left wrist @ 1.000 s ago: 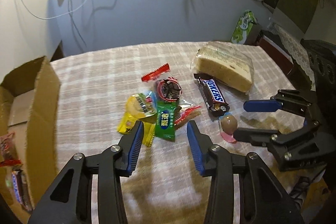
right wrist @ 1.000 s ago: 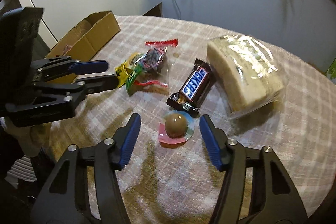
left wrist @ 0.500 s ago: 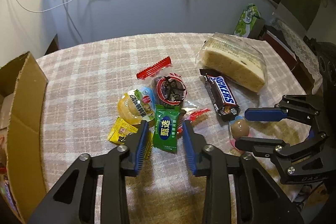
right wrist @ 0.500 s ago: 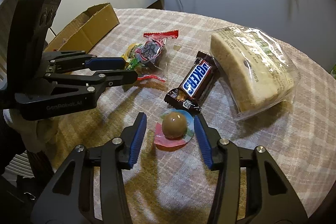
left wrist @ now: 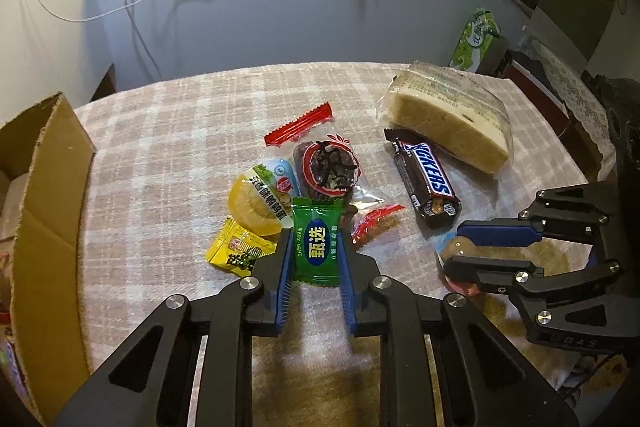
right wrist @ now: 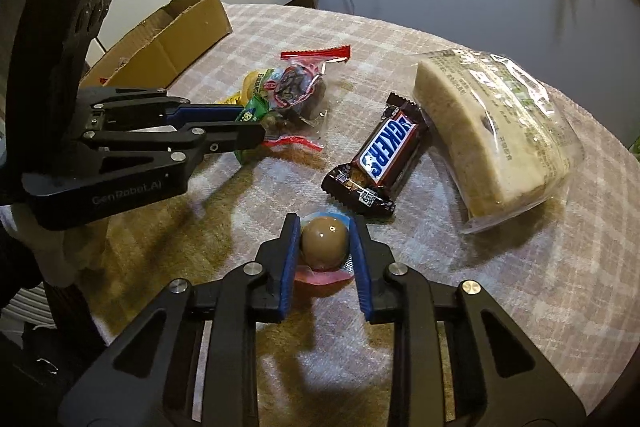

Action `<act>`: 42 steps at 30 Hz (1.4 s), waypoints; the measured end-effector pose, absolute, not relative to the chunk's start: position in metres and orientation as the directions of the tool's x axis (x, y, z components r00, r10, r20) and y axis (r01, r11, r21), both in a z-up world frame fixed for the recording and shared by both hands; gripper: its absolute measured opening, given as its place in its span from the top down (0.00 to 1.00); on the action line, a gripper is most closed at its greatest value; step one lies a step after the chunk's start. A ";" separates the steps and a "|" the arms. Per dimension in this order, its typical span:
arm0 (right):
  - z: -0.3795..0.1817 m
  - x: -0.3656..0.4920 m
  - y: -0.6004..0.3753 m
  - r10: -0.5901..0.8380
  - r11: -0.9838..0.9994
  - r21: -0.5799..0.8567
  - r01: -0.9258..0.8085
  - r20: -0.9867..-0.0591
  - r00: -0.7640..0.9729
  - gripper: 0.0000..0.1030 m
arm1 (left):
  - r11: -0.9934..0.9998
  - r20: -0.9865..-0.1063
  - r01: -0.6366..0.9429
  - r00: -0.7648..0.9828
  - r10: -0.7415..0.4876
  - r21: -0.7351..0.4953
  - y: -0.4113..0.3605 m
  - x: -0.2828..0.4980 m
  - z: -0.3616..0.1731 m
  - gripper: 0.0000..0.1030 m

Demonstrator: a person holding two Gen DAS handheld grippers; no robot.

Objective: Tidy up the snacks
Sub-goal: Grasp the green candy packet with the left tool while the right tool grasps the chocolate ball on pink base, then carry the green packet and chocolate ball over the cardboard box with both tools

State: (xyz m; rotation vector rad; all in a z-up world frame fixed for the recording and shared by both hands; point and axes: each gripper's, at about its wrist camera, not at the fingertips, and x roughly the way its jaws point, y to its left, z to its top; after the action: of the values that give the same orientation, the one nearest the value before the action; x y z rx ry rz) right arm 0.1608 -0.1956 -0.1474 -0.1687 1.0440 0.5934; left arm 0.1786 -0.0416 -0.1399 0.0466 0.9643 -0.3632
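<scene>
Two tongs have narrowed over the last second, each now bracketing one snack on the counter (left wrist: 168, 115). The left tongs (left wrist: 316, 251), wide open a second ago, are nearly closed on the green packet (left wrist: 318, 241), pads at its two long edges; the packet lies flat at the near edge of the snack pile. The right tongs (right wrist: 325, 243) are likewise closed to the sides of the brown ball candy (right wrist: 323, 242), which sits near the Snickers (right wrist: 380, 151). Neither snack is lifted yet. Judged step: both grasps are closing, ahead of transfer to the box (left wrist: 44, 187) at far left.
</scene>
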 end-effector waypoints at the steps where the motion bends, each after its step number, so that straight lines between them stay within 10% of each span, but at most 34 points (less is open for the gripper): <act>1: -0.148 0.160 -0.195 0.378 0.832 0.140 -0.537 -0.852 0.364 0.75 | 0.939 -0.808 0.323 0.517 -0.281 -0.120 -0.040 0.177 -0.139 0.81; 42: -0.050 0.129 -0.092 0.483 0.748 0.094 -0.657 -0.757 0.441 0.75 | 0.974 -0.695 0.194 0.685 -0.219 -0.115 0.071 0.104 -0.060 0.81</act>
State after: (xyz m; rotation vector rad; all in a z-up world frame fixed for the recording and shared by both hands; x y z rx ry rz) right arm 0.1289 -0.0916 -0.0502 -0.2270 0.8580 0.7148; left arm 0.1035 0.0707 -0.0597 -0.0333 0.7822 -0.2317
